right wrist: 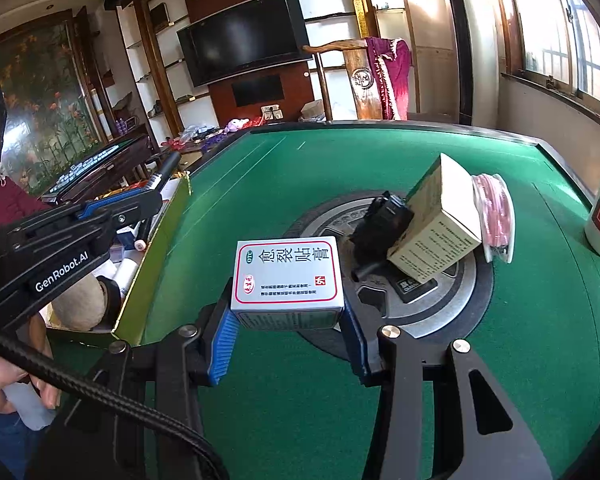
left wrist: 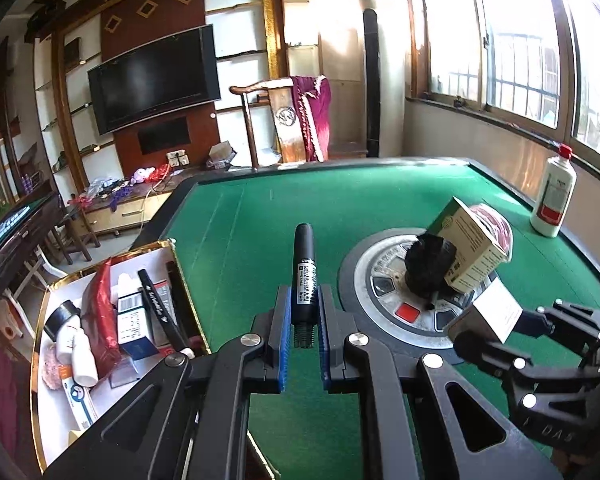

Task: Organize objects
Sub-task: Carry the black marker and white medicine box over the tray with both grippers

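Observation:
My left gripper (left wrist: 304, 312) is shut on a black marker pen (left wrist: 305, 276) that sticks up and forward over the green table (left wrist: 240, 216). Left of it lies a gold-rimmed white box (left wrist: 172, 280) holding several items. My right gripper (right wrist: 286, 316) is shut on a small white medicine carton (right wrist: 287, 276) with red Chinese print, held above the table near the round centre console (right wrist: 440, 300). In the left wrist view that right gripper (left wrist: 496, 320) shows at the lower right with the carton (left wrist: 496, 310). The left gripper (right wrist: 140, 204) with the marker (right wrist: 166, 170) appears over the box in the right wrist view.
On the console lean a beige carton (right wrist: 436, 228) and a black object (right wrist: 380, 224); a pink coil in plastic (right wrist: 496, 212) lies behind them. A white bottle with a red cap (left wrist: 554, 196) stands at the table's right edge. A hand (right wrist: 4, 364) shows lower left.

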The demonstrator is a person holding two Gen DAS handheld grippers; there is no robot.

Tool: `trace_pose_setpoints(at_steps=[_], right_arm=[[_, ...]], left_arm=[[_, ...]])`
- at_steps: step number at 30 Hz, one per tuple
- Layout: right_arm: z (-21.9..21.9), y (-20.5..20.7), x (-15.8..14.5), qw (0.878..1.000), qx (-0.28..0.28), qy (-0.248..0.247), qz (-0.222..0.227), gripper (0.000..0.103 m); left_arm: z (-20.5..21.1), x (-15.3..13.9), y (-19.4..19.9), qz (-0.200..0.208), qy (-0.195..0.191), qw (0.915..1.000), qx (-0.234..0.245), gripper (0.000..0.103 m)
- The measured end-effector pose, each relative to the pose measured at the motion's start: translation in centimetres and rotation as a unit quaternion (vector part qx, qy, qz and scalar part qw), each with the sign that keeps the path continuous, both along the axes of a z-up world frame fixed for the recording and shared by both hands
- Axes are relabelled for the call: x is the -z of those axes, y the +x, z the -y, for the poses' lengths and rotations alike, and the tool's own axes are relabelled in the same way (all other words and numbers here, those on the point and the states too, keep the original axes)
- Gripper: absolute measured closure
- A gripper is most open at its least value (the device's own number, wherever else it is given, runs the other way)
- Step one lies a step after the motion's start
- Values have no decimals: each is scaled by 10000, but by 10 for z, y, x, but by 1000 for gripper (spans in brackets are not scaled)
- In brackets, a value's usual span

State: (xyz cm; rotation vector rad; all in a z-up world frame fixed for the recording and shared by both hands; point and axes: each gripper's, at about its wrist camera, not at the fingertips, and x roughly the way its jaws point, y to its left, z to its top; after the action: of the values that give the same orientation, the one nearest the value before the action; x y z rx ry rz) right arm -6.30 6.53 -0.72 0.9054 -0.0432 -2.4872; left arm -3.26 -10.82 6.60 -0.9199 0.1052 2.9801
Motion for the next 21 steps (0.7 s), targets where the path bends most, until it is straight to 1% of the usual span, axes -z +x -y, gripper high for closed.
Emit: trace_pose_setpoints(at_steps=[5, 10, 13, 16, 21], right_arm=[[14, 3, -3, 9999, -92, -31, -28, 58], [34, 3, -8, 9997, -240, -43, -55, 58], [51, 3, -10, 9992, -389, -31, -65, 58], [73, 2, -10, 9982, -585, 66, -68, 58], [116, 2, -7, 9955, -938, 146, -8, 58]], left_arm=[[12, -5, 2, -74, 53, 9999, -111, 94], [32, -11, 5, -158, 216, 9992, -289, 94], [51, -14, 5, -175, 341, 9983, -446, 94], [75, -12, 2, -98, 481, 9963, -699, 94], [126, -5, -3, 50, 739, 9895, -1238, 94]])
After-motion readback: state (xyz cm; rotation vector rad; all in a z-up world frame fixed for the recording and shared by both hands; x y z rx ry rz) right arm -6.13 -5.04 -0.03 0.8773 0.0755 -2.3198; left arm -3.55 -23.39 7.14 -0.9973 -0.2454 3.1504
